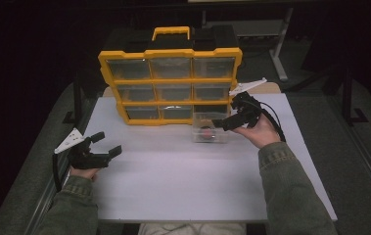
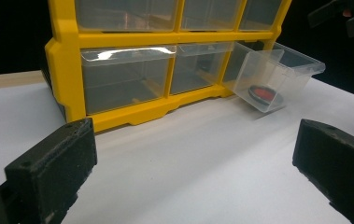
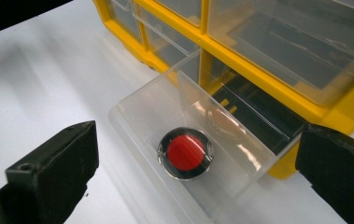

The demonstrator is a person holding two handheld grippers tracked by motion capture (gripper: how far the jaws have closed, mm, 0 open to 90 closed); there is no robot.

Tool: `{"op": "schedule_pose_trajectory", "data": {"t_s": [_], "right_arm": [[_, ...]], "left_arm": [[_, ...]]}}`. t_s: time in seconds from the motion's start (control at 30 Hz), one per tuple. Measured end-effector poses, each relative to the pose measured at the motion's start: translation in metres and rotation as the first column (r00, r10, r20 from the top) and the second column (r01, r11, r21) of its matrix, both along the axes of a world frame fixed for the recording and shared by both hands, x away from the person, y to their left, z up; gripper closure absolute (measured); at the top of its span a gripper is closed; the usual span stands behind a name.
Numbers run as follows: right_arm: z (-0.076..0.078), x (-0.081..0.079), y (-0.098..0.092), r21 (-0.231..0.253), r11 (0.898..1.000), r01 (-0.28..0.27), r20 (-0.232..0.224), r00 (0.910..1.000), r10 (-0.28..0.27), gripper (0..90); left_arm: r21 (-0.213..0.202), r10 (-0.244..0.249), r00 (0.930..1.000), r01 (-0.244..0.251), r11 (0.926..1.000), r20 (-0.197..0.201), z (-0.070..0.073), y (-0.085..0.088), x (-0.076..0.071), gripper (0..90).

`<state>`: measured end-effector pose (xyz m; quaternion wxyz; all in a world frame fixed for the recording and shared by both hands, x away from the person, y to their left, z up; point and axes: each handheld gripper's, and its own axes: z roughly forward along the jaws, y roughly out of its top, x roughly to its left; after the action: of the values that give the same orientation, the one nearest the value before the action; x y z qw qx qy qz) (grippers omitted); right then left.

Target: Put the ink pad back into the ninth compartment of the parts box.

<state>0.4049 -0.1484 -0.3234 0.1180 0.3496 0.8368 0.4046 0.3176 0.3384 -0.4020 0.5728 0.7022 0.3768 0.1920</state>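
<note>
A yellow organiser (image 1: 170, 81) with clear drawers stands at the back of the white table (image 1: 173, 186). Its bottom right drawer (image 1: 210, 128) is pulled out onto the table. Inside lies a round red disc in a black ring (image 1: 206, 132). My right gripper (image 1: 224, 113) hovers open just over the drawer's right side, and in the right gripper view its jaws stand wide on either side of the disc (image 3: 185, 152) in the drawer (image 3: 137, 116). At the table's left edge my left gripper (image 1: 107, 143) is open and holds nothing, facing the organiser (image 2: 67, 60) and the drawer (image 2: 277, 70).
The organiser has a yellow carry handle (image 1: 171, 32) on top, and its other drawers are pushed in. A broad stretch of bare white table lies in front of it. Dark floor and a table leg (image 1: 281, 54) lie beyond.
</note>
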Motion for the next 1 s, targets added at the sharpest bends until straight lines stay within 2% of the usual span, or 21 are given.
{"op": "schedule_pose_trajectory", "data": {"t_s": [0.2,0.4,0.7,1.0], "right_arm": [[-0.004,-0.006,-0.009,0.010,1.000,0.006,-0.008,1.0000,-0.006,0.0],[-0.010,-0.012,-0.015,0.027,1.000,0.014,0.009,0.9999,-0.014,0.0],[-0.022,-0.023,-0.023,0.051,0.999,0.010,-0.008,0.9999,-0.009,0.0],[-0.027,-0.035,-0.031,0.087,0.996,0.016,0.022,0.9996,-0.018,0.0]], "left_arm": [[0.003,0.000,1.0000,0.000,1.0000,-0.005,0.000,0.000,0.000,0.0],[0.007,-0.006,1.0000,0.006,1.0000,-0.007,-0.001,0.000,0.000,0.0],[0.012,-0.009,0.9999,0.009,0.9999,-0.012,-0.002,-0.002,0.001,0.0],[0.010,-0.009,0.9999,0.009,0.9999,-0.013,-0.002,-0.002,0.000,0.0]]}}
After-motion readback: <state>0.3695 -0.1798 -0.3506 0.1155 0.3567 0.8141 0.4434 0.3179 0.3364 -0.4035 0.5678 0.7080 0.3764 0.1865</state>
